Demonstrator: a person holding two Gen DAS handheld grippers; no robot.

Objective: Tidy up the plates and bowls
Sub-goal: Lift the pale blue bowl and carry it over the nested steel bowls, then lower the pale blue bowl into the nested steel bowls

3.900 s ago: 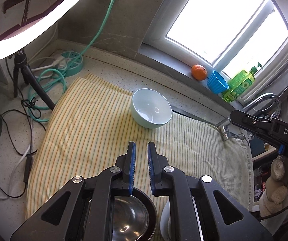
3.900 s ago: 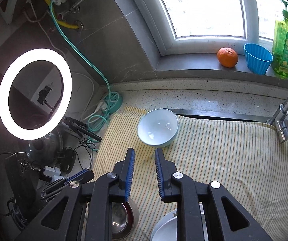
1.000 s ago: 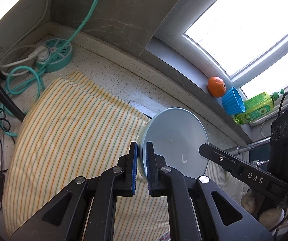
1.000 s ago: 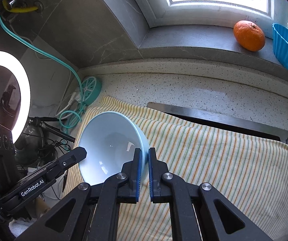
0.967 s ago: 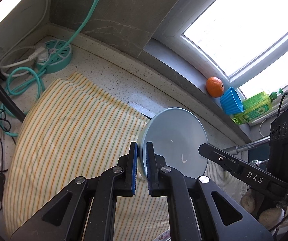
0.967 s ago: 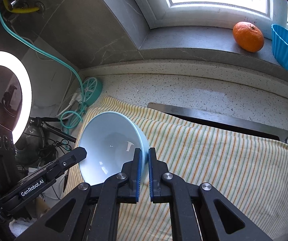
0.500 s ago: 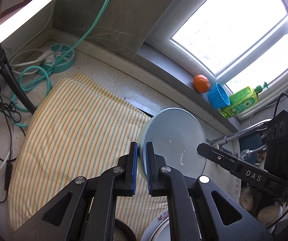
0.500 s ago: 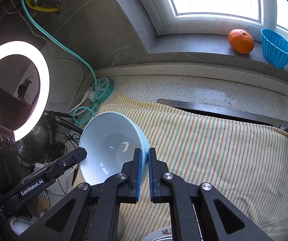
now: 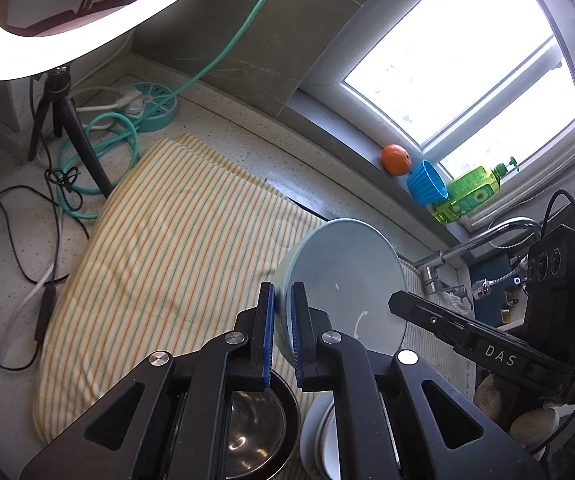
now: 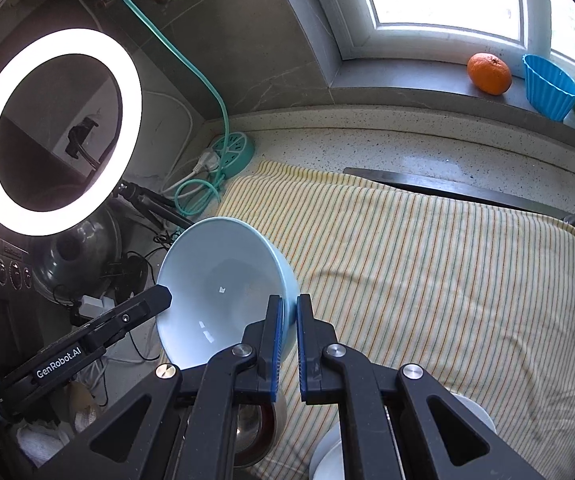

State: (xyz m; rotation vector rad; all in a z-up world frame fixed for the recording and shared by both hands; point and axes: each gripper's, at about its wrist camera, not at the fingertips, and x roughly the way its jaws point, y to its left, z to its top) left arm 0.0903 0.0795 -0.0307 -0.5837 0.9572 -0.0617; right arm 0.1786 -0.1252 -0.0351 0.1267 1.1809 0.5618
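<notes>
Both grippers have the pale blue bowl (image 9: 343, 280) pinched by opposite sides of its rim, carrying it in the air above the striped towel (image 9: 175, 248). The left gripper (image 9: 281, 332) is clamped on one edge, the right gripper (image 10: 286, 340) on the other; a two-sided hold probably keeps a smooth, deep bowl from swinging or slipping. Down at the towel's near edge sit a dark metal bowl (image 9: 255, 436) and a white dish (image 9: 327, 440), likely where this one is headed for stacking. Compared with a second ago, the grip hasn't changed, but the bowl has come back toward the towel's near edge: the metal bowl and white dish are now in sight under the fingers, and the ring light (image 10: 55, 128) looms larger.
</notes>
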